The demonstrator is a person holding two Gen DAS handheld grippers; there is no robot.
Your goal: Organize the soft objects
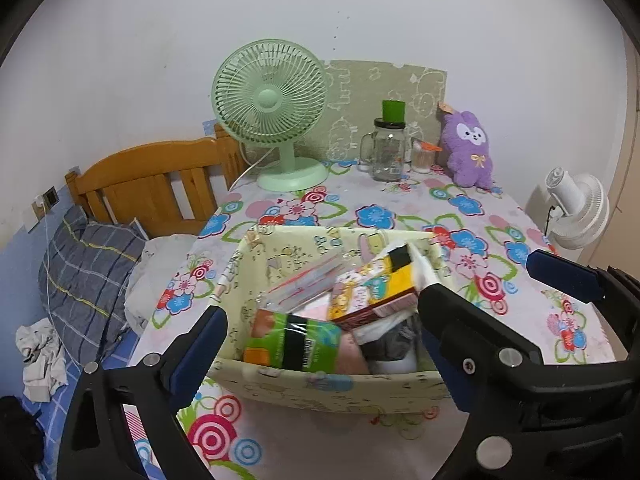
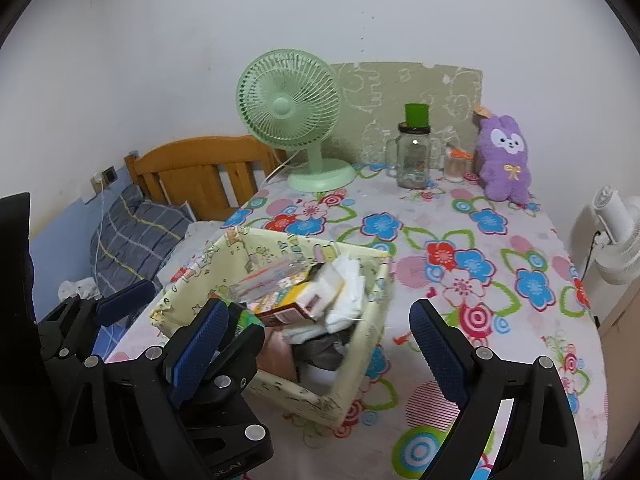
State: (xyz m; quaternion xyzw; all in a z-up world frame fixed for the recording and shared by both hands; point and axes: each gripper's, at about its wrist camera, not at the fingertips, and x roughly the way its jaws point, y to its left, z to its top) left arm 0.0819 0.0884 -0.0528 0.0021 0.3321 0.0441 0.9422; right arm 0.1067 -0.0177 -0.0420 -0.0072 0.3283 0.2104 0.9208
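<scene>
A pale yellow fabric basket [image 1: 320, 386] [image 2: 304, 392] stands on the floral tablecloth [image 1: 400, 208]. It holds a green-wrapped pack [image 1: 296, 340], a yellow box [image 1: 380, 288], a clear packet [image 1: 304, 284], white cloth [image 2: 348, 292] and grey cloth [image 2: 324, 348]. My left gripper [image 1: 322, 308] is open, its fingers straddling the basket's near end without pressing it. My right gripper [image 2: 320, 306] is open too, above the basket's right near corner, with nothing held. A purple plush bunny [image 1: 470, 152] [image 2: 506, 160] sits upright at the table's far right.
A green desk fan [image 1: 272, 116] and a glass jar with a green lid [image 1: 388, 148] stand at the back. A white fan [image 1: 576, 208] sits off the table's right edge. A bed with a wooden headboard [image 1: 152, 184] and checked pillow [image 1: 88, 276] lies left.
</scene>
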